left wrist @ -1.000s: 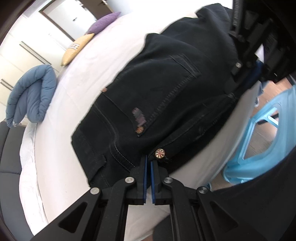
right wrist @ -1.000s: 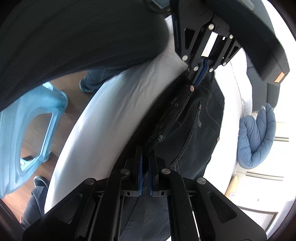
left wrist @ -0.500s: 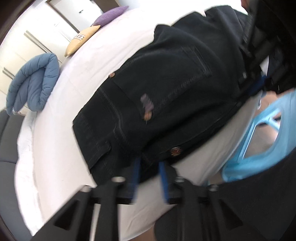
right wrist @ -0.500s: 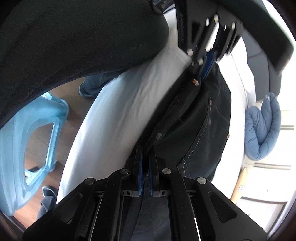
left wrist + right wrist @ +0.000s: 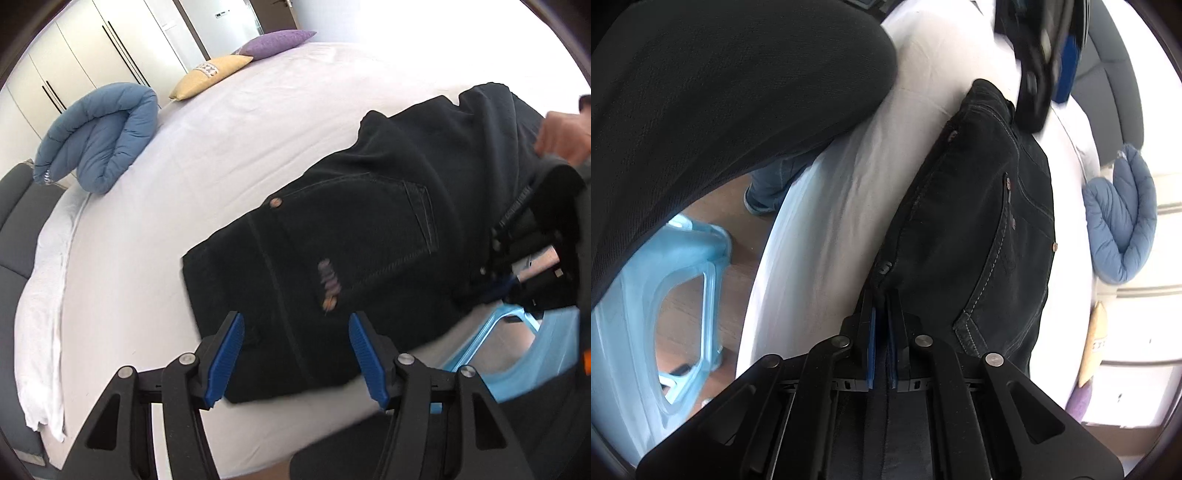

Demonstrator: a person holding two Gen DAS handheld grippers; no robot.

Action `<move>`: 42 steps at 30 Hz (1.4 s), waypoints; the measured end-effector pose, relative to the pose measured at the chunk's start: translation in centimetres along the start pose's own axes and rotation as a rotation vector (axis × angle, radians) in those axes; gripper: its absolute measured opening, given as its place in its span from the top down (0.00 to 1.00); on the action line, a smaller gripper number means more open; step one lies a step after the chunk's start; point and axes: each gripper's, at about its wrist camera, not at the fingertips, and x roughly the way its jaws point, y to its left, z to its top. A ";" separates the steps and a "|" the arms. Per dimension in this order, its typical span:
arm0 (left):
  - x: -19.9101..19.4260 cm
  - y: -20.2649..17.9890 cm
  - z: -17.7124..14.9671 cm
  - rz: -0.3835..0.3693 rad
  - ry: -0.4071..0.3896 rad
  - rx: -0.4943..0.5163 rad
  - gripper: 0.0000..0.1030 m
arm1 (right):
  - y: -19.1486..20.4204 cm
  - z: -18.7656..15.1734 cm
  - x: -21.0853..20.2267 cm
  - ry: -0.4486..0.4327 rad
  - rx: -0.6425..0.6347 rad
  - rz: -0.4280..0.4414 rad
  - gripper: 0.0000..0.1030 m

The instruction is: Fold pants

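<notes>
Black denim pants point(image 5: 354, 236) lie folded on the white bed point(image 5: 229, 147), waistband end toward the bed's near edge. My left gripper point(image 5: 295, 350) is open and empty, its blue pads spread wide just above the waistband. My right gripper point(image 5: 881, 328) is shut on the pants' edge point(image 5: 886, 273) near the fly. The pants point(image 5: 979, 221) stretch away from it across the bed. The right gripper also shows at the right of the left wrist view point(image 5: 524, 266). The left gripper shows blurred at the top of the right wrist view point(image 5: 1049, 55).
A rolled blue duvet point(image 5: 96, 136), a yellow cushion point(image 5: 210, 75) and a purple cushion point(image 5: 277, 42) lie at the far side of the bed. A light blue plastic stool point(image 5: 646, 314) stands on the wooden floor beside the bed edge. A dark sofa point(image 5: 14, 236) is at left.
My left gripper has opened, let go of the waistband and pulled back and up. My right gripper has stayed shut on the pants.
</notes>
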 end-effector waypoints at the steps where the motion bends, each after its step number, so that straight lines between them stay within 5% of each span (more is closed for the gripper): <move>1: 1.2 -0.2 0.6 -0.011 0.005 -0.005 0.40 | -0.2 0.0 0.0 -0.002 0.020 0.004 0.95; 9: 8.6 2.1 2.3 -0.094 0.123 -0.201 0.35 | -1.4 -0.8 -1.0 -0.032 0.271 0.001 0.89; 13: 7.6 2.1 4.2 -0.016 0.145 -0.163 0.35 | -2.8 -3.1 -3.5 -0.094 0.529 0.073 0.80; 16: 5.0 2.0 7.0 0.000 0.065 -0.164 0.35 | -3.7 -6.3 -5.5 -0.145 0.732 0.129 0.65; 18: 4.4 1.5 8.6 -0.005 0.033 -0.173 0.35 | -4.4 -9.0 -6.8 -0.194 0.879 0.153 0.41; 21: 6.4 -0.2 10.2 -0.035 0.054 -0.157 0.35 | -5.6 -14.6 -8.6 -0.261 1.163 0.220 0.41; 24: 11.1 -1.7 9.8 -0.094 0.176 -0.175 0.35 | -6.3 -23.0 -10.0 -0.363 1.530 0.281 0.41; 26: 12.0 -1.2 9.1 -0.109 0.146 -0.242 0.33 | -5.9 -29.8 -10.5 -0.441 1.788 0.303 0.41; 30: 12.4 -0.4 10.0 -0.117 0.201 -0.248 0.33 | -2.8 -43.4 -11.8 -0.588 2.217 0.197 0.41; 36: 13.7 0.0 12.0 -0.142 0.251 -0.268 0.32 | -0.1 -54.7 -10.5 -0.715 2.553 0.084 0.40; 42: 13.7 -0.1 12.0 -0.119 0.261 -0.262 0.32 | -1.9 -58.4 -5.9 -0.627 2.693 0.144 0.42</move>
